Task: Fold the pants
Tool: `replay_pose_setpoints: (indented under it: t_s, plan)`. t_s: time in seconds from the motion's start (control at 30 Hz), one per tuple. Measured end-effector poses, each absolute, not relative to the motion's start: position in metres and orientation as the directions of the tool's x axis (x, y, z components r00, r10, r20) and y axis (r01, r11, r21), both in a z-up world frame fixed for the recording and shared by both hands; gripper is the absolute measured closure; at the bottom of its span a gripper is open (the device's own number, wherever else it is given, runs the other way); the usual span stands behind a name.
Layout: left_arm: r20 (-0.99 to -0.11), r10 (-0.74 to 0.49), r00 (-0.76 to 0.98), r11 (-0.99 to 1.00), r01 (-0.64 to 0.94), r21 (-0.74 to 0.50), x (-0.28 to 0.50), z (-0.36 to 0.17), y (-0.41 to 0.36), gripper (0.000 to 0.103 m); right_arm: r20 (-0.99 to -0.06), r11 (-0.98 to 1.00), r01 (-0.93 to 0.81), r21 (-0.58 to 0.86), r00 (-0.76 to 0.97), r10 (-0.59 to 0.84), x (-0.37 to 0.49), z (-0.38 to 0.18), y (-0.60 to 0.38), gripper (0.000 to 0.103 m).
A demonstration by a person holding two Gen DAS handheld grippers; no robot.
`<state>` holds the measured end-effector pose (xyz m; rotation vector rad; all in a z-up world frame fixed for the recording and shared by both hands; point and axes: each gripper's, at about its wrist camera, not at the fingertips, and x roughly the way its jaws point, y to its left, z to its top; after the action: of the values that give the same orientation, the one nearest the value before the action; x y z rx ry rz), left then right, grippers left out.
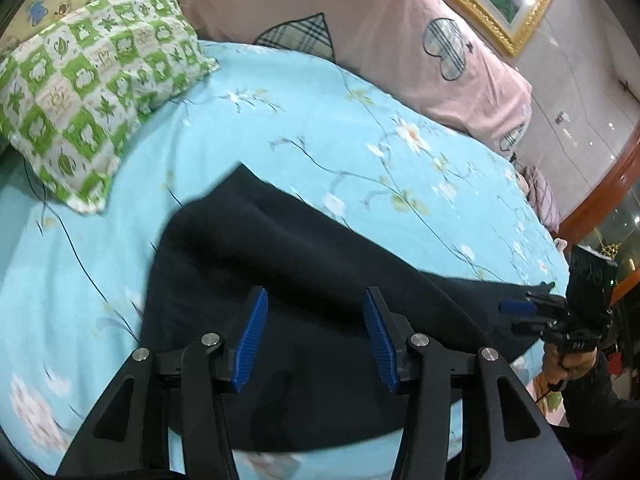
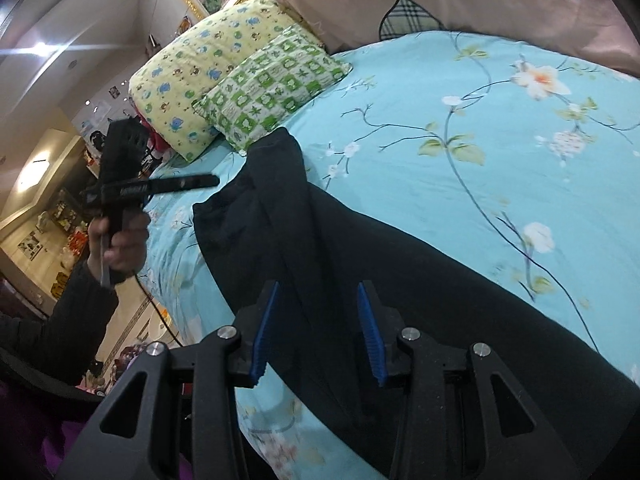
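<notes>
Dark navy pants lie stretched across the light blue floral bedsheet; they also show in the right wrist view, with one end near the pillows. My left gripper is open and empty, hovering just above the pants. My right gripper is open and empty above the pants' other end. The right gripper shows at the far right of the left wrist view. The left gripper shows at the left of the right wrist view.
A green checked pillow and a yellow patterned pillow lie at the head of the bed. A pink quilt with plaid hearts runs along the far side. The bed edge drops to the floor on the near side.
</notes>
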<state>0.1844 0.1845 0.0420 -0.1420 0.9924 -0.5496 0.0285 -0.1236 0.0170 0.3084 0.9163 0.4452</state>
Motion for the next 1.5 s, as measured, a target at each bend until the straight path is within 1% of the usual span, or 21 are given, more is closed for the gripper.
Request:
replay_pose_setpoints:
  t_s: [0.2,0.33,0.47,0.63,0.7,0.83,0.9,0.93,0.97,1.0,1.03,1.1,1.13,1.27,1.5]
  plan:
    - [-0.782,-0.465,0.415,0.873,0.362,-0.327,0.234,0.040,0.203,0.046,-0.696,0.855,-0.254,0.452,0.499,0.516,0.049,0.015,-0.115,0.061]
    - [-0.797,-0.478,0.369,0.862,0.371,-0.346,0.265,0.037,0.205,0.036,-0.704,0.849,-0.265,0.456,0.477,0.527,0.060,0.012,-0.112,0.062]
    - [-0.812,-0.486,0.323,0.856,0.362,-0.368,0.300,0.028,0.211,0.032,-0.713,0.839,-0.273,0.470,0.443,0.544,0.076,0.006,-0.107,0.061]
    - [-0.841,-0.495,0.220,0.843,0.356,-0.403,0.334,0.002,0.214,0.031,-0.731,0.834,-0.281,0.474,0.402,0.551,0.090,-0.005,-0.099,0.062]
    - [-0.836,-0.522,0.170,0.821,0.367,-0.438,0.343,-0.008,0.213,0.031,-0.737,0.831,-0.281,0.480,0.385,0.555,0.096,-0.008,-0.096,0.062]
    - [-0.830,-0.538,0.147,0.797,0.409,-0.444,0.343,-0.014,0.207,0.031,-0.746,0.830,-0.289,0.478,0.366,0.557,0.104,-0.013,-0.090,0.062]
    - [-0.832,-0.532,0.158,0.796,0.429,-0.427,0.341,-0.014,0.204,0.035,-0.748,0.827,-0.301,0.475,0.358,0.559,0.107,-0.014,-0.086,0.062]
    - [-0.834,-0.527,0.164,0.797,0.435,-0.419,0.339,-0.014,0.203,0.041,-0.752,0.829,-0.307,0.468,0.354,0.556,0.108,-0.014,-0.083,0.063]
    - [-0.836,-0.519,0.177,0.802,0.438,-0.406,0.337,-0.013,0.201,0.052,-0.757,0.830,-0.313,0.461,0.349,0.552,0.110,-0.015,-0.080,0.072]
    - [-0.838,-0.512,0.188,0.806,0.442,-0.393,0.335,-0.013,0.200,0.059,-0.761,0.830,-0.319,0.457,0.344,0.551,0.111,-0.015,-0.077,0.080]
    - [-0.842,-0.498,0.208,0.815,0.445,-0.371,0.331,-0.010,0.198,0.067,-0.766,0.833,-0.325,0.447,0.341,0.544,0.112,-0.015,-0.074,0.094]
    - [-0.837,-0.485,0.253,0.822,0.459,-0.337,0.321,-0.003,0.197,0.077,-0.772,0.840,-0.344,0.420,0.352,0.530,0.110,-0.013,-0.067,0.096]
    - [-0.832,-0.484,0.272,0.824,0.460,-0.330,0.317,0.002,0.198,0.089,-0.771,0.842,-0.352,0.408,0.361,0.524,0.109,-0.010,-0.065,0.096]
    - [-0.790,-0.497,0.360,0.830,0.463,-0.312,0.293,0.027,0.208,0.095,-0.754,0.850,-0.382,0.363,0.416,0.508,0.099,0.006,-0.058,0.097]
    - [-0.735,-0.497,0.462,0.841,0.466,-0.275,0.239,0.050,0.224,0.097,-0.712,0.839,-0.445,0.315,0.473,0.518,0.070,0.028,-0.047,0.097]
